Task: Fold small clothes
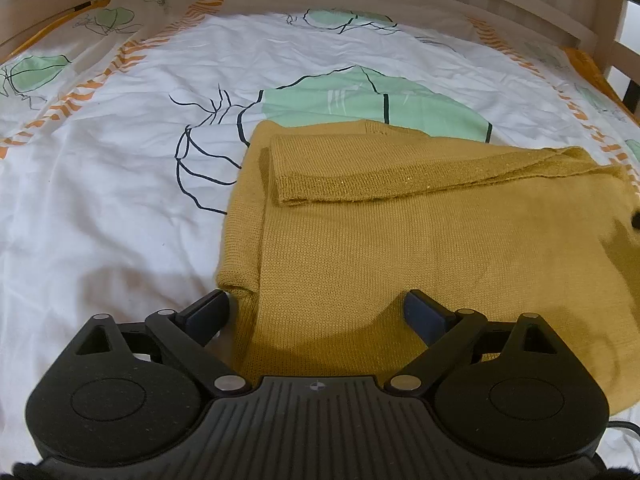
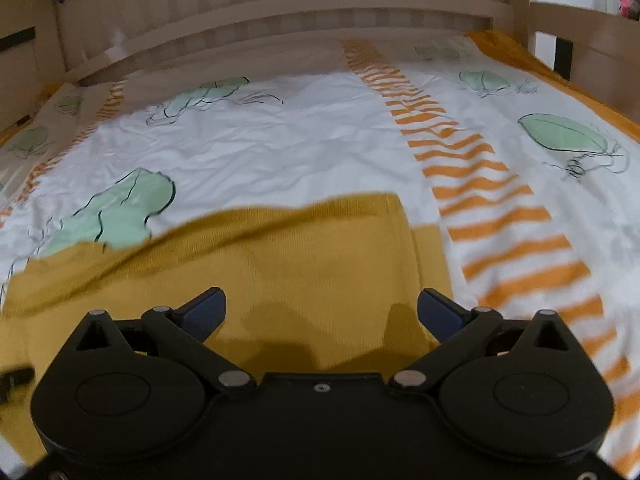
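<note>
A mustard-yellow knit garment [image 1: 420,248] lies flat on the bed, with a sleeve folded across its upper part. My left gripper [image 1: 318,312] is open and empty, just above the garment's near left edge. In the right wrist view the same garment [image 2: 288,264] fills the lower middle, its right edge near a strip of orange stripes. My right gripper [image 2: 322,312] is open and empty over the garment's near right part. That view is motion-blurred.
The bed sheet [image 1: 120,208] is white with green shapes, black lines and orange striped bands [image 2: 480,184]. A wooden slatted bed rail [image 2: 304,4] runs along the far side, with posts at the right [image 1: 616,40].
</note>
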The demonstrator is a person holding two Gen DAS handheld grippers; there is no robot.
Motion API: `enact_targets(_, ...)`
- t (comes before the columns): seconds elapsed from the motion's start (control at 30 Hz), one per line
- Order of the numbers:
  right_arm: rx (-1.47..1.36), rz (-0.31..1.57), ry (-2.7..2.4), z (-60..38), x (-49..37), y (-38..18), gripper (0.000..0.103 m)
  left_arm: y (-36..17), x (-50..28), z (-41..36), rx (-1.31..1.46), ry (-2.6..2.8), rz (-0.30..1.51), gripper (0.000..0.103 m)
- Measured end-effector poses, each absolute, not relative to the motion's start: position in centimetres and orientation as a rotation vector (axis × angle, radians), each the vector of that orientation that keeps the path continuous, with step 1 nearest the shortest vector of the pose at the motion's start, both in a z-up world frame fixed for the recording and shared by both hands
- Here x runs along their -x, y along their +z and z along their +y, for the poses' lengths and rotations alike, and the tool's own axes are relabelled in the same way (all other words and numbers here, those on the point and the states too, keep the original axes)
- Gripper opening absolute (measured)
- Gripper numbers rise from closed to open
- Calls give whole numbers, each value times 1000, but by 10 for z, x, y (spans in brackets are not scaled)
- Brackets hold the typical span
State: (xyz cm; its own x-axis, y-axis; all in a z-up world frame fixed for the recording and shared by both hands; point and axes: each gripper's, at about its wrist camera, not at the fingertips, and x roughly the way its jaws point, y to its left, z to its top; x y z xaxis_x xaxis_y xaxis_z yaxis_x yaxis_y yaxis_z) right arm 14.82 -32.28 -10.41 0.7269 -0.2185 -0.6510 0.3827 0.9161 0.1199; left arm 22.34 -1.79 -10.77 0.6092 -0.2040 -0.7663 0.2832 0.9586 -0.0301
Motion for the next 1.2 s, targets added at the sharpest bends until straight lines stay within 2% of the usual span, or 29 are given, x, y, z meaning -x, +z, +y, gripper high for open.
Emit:
enact_targets(0.47, -353, 588, -329, -328, -123, -132, 103, -106, -226, -14, -38, -275, 813, 103)
enact_targets(0.9, -388, 559, -318, -328, -118, -138, 103, -99, -324, -32, -66, -211, 903, 103)
enact_targets(1.2, -393, 555, -317, -329, -118, -138, 103, -102, -356, -33, 13, -174, 972, 103)
